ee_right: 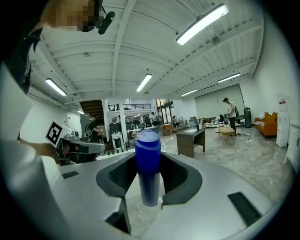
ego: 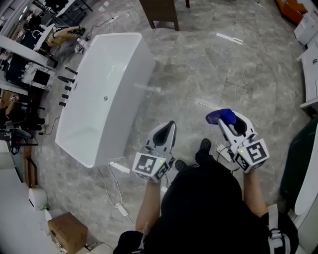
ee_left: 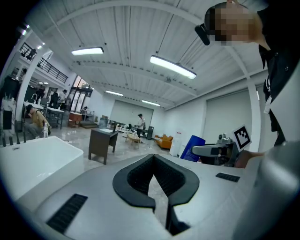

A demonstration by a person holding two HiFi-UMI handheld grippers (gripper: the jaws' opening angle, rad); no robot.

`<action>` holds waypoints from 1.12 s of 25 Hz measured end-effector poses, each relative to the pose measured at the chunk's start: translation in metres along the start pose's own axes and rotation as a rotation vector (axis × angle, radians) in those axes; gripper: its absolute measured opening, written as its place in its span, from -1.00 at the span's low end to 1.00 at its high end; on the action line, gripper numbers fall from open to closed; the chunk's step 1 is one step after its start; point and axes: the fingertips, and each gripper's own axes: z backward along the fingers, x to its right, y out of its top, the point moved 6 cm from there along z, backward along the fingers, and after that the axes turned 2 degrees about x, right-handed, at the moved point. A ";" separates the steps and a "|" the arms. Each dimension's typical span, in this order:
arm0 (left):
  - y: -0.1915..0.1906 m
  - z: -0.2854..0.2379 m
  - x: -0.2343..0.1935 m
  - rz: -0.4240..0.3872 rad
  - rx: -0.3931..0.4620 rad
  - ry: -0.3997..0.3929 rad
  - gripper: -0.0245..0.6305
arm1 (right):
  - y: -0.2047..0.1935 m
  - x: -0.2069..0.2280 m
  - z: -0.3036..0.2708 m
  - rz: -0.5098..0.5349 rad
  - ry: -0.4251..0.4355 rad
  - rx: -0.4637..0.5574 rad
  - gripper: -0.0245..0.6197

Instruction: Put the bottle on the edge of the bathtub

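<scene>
The right gripper (ego: 229, 119) in the head view is closed on a blue bottle (ego: 218, 116), which it holds in the air above the grey marble floor (ego: 208, 64), in front of the standing person. The left gripper (ego: 171, 125) is held beside it, a little lower in the picture, with its jaws together and nothing in them. The white bathtub (ego: 126, 114) stands to the left, well apart from the bottle, and its rim is bare. A dark table (ego: 160, 12) stands beyond the tub's far end, and a cardboard box (ego: 67, 230) sits on the floor at the lower left.

In the left gripper view, the left gripper (ee_left: 153, 161) has its dark pads meeting at the tips with nothing between them. The bathtub (ee_left: 37, 157) shows at the left and the dark table (ee_left: 103, 143) behind it.

In the right gripper view, the right gripper (ee_right: 149, 157) has the bottle (ee_right: 148, 164) clamped between its jaws. The bottle stands upright with its rounded cap rising above the pads. The left gripper (ee_right: 77, 147) shows off to the left.
</scene>
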 end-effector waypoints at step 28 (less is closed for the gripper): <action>-0.010 -0.196 -0.035 0.047 -0.053 -0.079 -0.90 | -0.006 0.141 -0.083 -0.037 0.034 -0.049 -0.46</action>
